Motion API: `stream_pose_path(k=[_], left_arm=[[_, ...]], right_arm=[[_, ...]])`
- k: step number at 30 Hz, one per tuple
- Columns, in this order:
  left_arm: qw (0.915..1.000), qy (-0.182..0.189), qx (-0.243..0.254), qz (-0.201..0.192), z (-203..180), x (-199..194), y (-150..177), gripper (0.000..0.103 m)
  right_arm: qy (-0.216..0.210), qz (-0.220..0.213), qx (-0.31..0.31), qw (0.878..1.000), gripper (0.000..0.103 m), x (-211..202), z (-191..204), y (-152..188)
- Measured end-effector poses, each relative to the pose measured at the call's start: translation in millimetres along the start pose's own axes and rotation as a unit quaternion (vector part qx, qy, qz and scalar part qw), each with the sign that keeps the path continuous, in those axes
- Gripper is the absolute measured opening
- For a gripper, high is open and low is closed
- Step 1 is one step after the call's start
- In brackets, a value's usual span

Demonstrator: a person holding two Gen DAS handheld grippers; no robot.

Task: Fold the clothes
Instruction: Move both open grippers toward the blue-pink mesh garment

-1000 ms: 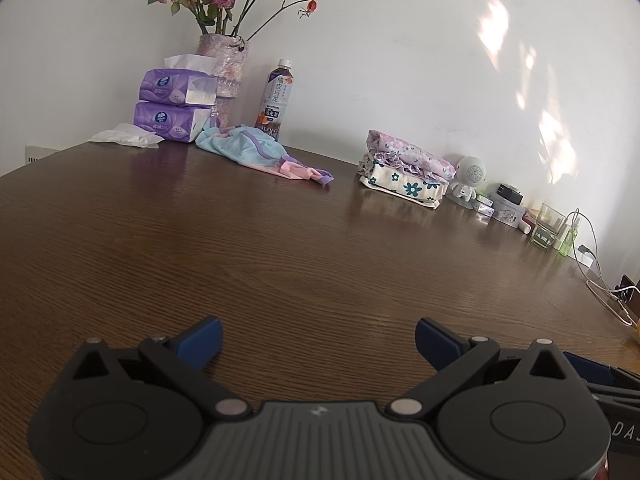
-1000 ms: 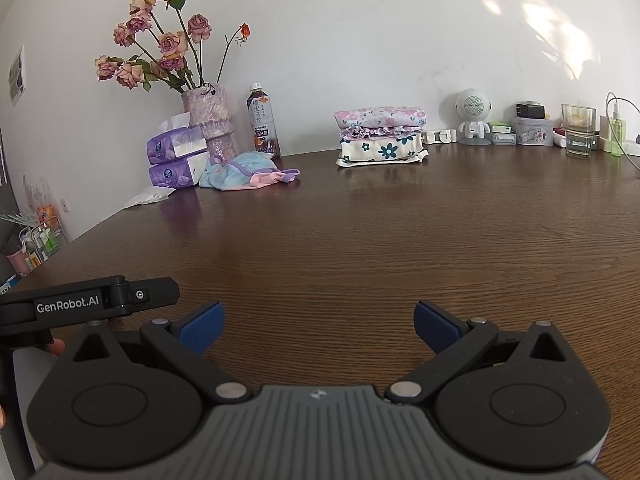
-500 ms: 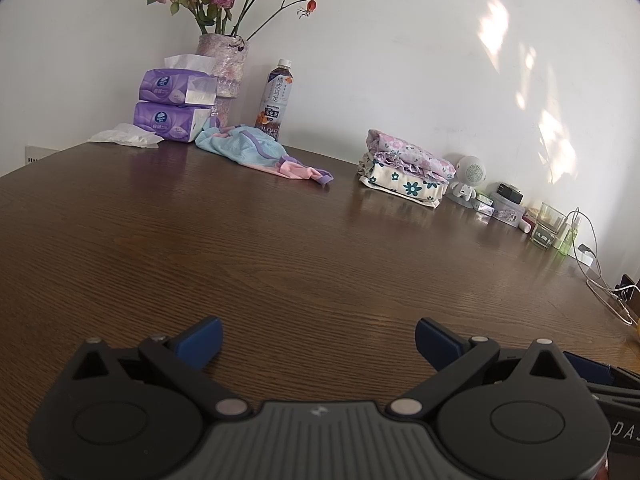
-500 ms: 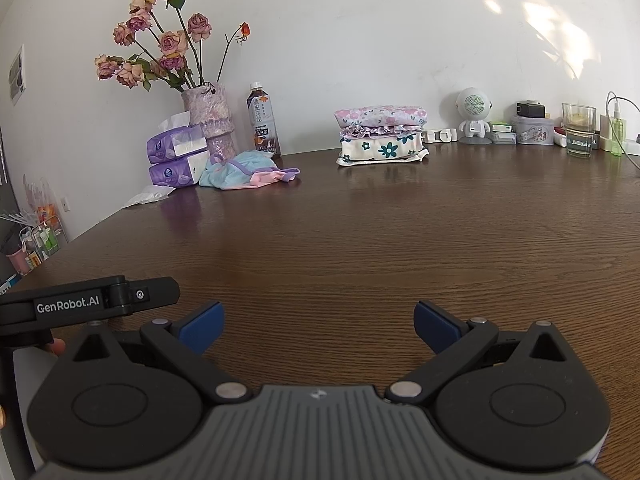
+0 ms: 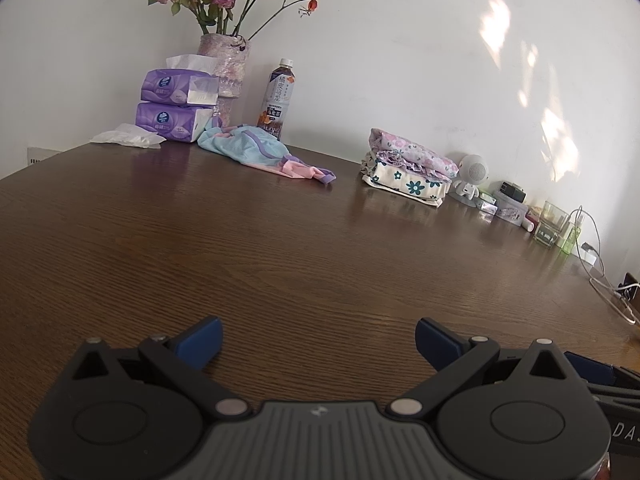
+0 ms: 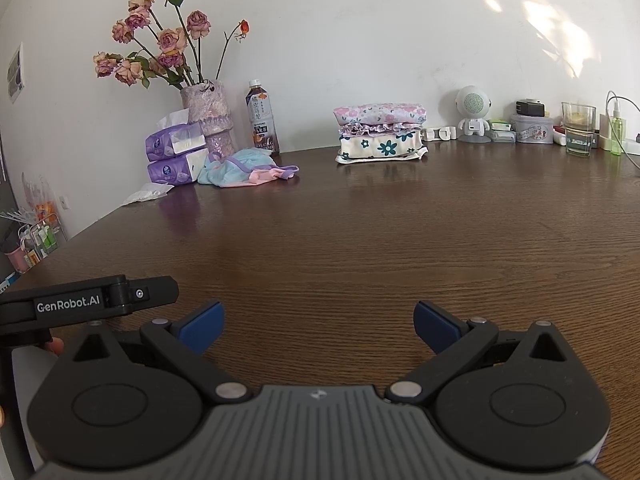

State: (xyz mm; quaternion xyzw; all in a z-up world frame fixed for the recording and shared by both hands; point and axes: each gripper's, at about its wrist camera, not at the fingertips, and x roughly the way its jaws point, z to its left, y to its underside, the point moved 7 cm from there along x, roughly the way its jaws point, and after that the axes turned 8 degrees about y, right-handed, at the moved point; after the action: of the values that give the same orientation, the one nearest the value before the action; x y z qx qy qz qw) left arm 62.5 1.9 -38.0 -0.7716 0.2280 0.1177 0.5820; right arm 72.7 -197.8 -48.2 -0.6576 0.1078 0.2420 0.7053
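Left tool (image 5: 316, 336): spread wide, empty, unmoved.
Right tool (image 6: 318, 326): spread wide, empty, unmoved.
Crumpled garment (image 6: 240, 168): unchanged on counter (image 6: 360, 240).

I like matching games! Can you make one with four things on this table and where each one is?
Things:
1. bottle
2. tissue packs
3. folded clothes
4. glass

Places:
A. far right, near the cable
B. stacked left of the vase
C. just right of the vase
D. middle of the back edge, left of the little white robot

Pairs: 1-C, 2-B, 3-D, 4-A
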Motion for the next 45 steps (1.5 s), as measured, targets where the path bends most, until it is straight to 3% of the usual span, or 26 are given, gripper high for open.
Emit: stream_pose_path(k=[8, 17, 27, 36, 45], left_arm=[[0.9999, -0.001, -0.003, 0.015, 3.8, 4.7, -5.1, 0.103], [0.9967, 0.041, -0.064, 0.030, 25.0, 15.4, -40.5, 0.103], [0.9991, 0.038, -0.019, 0.001, 29.1, 13.7, -89.1, 0.103], [0.9972, 0.073, -0.010, 0.014, 42.3, 23.0, -113.1, 0.103], [0.9971, 0.076, -0.004, -0.003, 62.6, 32.5, -143.8, 0.103]], right_arm=[[-0.009, 0.010, -0.006, 1.000, 0.103, 5.0, 2.6, -3.0], [-0.031, 0.000, -0.005, 1.000, 0.103, 13.5, 15.8, -37.4], [-0.059, -0.019, 0.038, 0.997, 0.103, 20.2, 29.0, -80.0], [-0.056, -0.021, 0.021, 0.998, 0.103, 37.2, 55.6, -102.5], [-0.052, -0.023, 0.015, 0.998, 0.103, 60.5, 74.0, -130.6]])
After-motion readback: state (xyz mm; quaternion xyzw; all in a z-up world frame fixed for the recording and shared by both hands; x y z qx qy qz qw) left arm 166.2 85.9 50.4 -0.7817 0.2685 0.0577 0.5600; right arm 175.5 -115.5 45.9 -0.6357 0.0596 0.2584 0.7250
